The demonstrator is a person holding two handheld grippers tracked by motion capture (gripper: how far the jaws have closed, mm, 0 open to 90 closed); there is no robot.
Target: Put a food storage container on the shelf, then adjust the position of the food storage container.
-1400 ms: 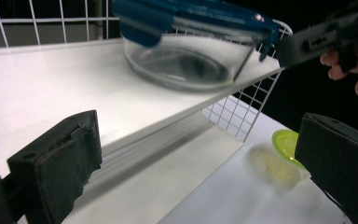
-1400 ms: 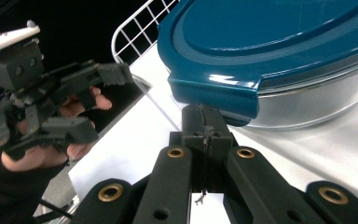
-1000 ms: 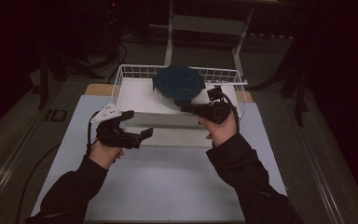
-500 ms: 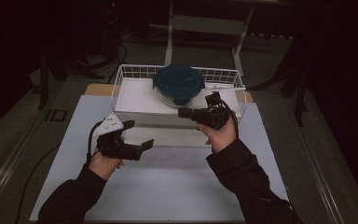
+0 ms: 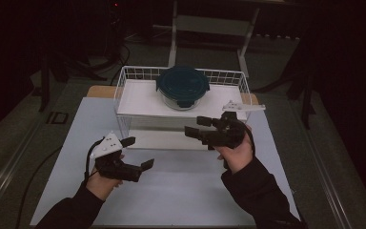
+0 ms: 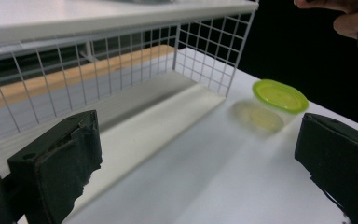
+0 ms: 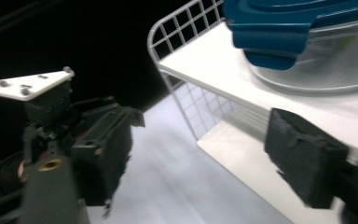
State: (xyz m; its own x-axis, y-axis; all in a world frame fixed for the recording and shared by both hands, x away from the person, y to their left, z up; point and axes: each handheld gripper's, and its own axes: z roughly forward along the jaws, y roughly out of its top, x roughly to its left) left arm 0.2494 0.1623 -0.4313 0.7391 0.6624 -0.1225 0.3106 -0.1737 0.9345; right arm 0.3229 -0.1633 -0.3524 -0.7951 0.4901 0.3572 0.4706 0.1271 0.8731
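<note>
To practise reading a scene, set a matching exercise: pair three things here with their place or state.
Things:
1. glass container with teal lid
2. green lid
3. left tool

Places or states:
a. on the white table, beside the rack's end
b. jaws open, above the table
c. on top of the wire rack

Pairs: 1-c, 2-a, 3-b
</note>
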